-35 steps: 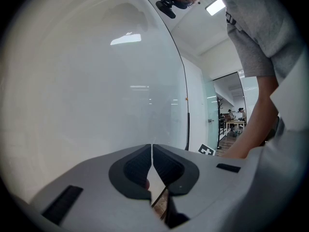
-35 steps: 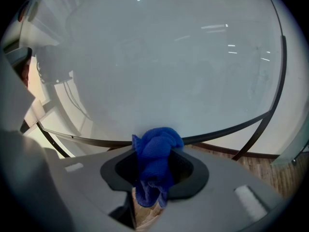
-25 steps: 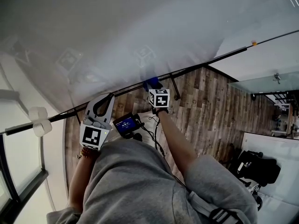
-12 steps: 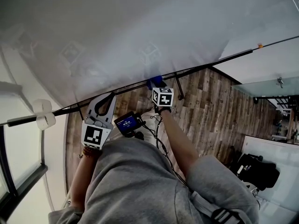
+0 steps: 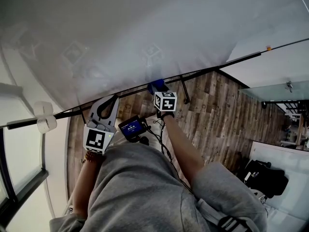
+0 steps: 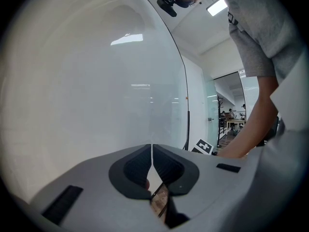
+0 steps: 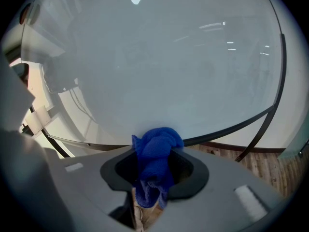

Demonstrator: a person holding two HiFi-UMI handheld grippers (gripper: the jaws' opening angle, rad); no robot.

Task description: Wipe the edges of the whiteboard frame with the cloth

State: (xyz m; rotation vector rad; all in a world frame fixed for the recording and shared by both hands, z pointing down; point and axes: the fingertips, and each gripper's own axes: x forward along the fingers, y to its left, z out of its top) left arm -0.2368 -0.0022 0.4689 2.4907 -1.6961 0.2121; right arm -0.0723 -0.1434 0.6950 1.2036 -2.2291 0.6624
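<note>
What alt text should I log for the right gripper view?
The right gripper is shut on a bunched blue cloth, held at the thin dark bottom frame edge of a large glossy white whiteboard. Wood-plank floor shows at lower right.

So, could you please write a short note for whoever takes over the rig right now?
Left hand-held gripper: shut, empty, held by the whiteboard.
Right hand-held gripper: shut on the blue cloth, which sits at the black bottom frame.
Done: the pictures don't show how much has been wiped.
Left: probably run the cloth along the frame's edges.
</note>
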